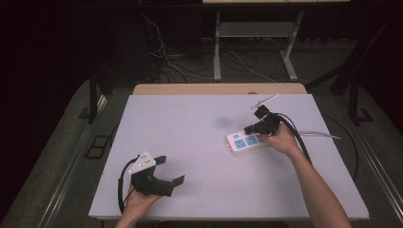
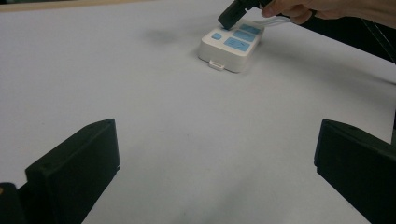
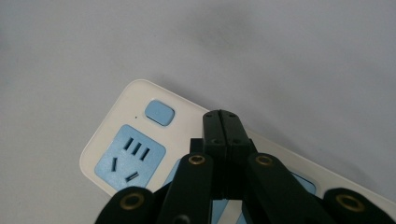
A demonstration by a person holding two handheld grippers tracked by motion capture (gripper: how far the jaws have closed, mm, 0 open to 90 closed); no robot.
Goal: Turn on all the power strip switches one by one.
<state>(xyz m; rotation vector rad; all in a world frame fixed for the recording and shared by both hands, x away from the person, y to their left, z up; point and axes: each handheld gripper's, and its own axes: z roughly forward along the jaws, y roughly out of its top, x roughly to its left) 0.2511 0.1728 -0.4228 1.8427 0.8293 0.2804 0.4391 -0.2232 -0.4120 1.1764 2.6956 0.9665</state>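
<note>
A white power strip [image 1: 244,142] with blue sockets and a blue button lies on the table's right half. My right gripper [image 1: 249,128] is shut with nothing between its jaws, its tip just above the strip's left end. In the right gripper view the closed tips [image 3: 221,117] hover beside the blue button [image 3: 159,112] and above a blue socket [image 3: 130,156]. My left gripper [image 1: 172,169] rests open near the front left of the table, jaws wide and empty. In the left gripper view the power strip [image 2: 229,44] lies far ahead, with the right gripper [image 2: 228,18] over it.
The table [image 1: 199,142] has a pale grey top with a wooden strip along its far edge. A white cable [image 1: 316,135] runs right from the strip. A thin white rod [image 1: 264,100] sticks up behind the right gripper. Desk legs and cables stand on the floor beyond.
</note>
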